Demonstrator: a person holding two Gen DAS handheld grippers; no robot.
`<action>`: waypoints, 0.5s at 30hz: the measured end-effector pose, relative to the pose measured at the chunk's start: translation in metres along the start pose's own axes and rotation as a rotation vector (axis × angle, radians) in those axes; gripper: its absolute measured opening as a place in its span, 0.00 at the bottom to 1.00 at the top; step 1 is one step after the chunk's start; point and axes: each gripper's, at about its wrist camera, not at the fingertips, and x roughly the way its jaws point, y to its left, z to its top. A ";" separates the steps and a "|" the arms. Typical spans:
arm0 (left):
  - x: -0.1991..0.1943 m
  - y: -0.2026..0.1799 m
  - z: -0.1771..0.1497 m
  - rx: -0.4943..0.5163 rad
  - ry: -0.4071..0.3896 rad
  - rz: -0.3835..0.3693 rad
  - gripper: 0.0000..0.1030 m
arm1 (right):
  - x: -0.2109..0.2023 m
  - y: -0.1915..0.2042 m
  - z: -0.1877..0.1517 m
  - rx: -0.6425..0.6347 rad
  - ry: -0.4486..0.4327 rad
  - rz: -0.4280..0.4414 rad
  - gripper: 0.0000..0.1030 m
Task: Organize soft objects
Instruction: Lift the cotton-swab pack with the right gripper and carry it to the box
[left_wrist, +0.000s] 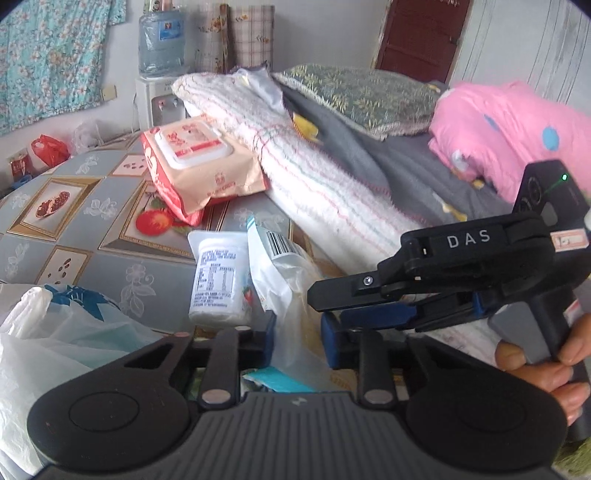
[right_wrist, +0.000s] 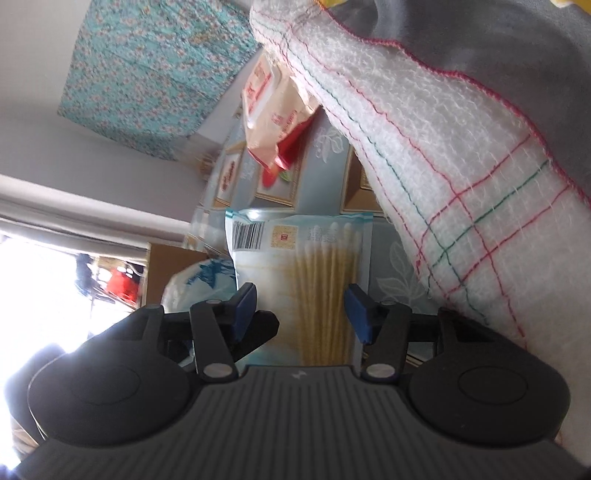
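1. The tablecloth (left_wrist: 92, 236) at lower left of the left wrist view is grey-blue with gold-framed fruit pictures and pale flower prints.
2. The wipes pack (left_wrist: 195, 162) at centre left is peach with red print and a white lid.
3. The towel (left_wrist: 295, 155) at centre is white with thin red and green lines, crossing in a check in the right wrist view.
4. The quilt (left_wrist: 517, 125) at right is pink with blue dots.
5. The pillow (left_wrist: 362, 96) at upper centre is green with a leaf pattern.
6. The wall cloth (left_wrist: 48, 59) at upper left is turquoise with flowers.
7. The cotton swab pack (right_wrist: 299, 258) is white and light blue with a black barcode.
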 end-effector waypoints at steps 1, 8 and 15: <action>-0.003 -0.001 0.000 -0.004 -0.009 -0.001 0.20 | -0.003 0.001 0.000 0.003 -0.006 0.012 0.51; -0.040 -0.004 0.001 -0.021 -0.103 -0.030 0.17 | -0.030 0.024 -0.006 -0.049 -0.063 0.043 0.51; -0.102 0.003 -0.007 -0.047 -0.233 -0.040 0.17 | -0.057 0.076 -0.028 -0.154 -0.100 0.101 0.51</action>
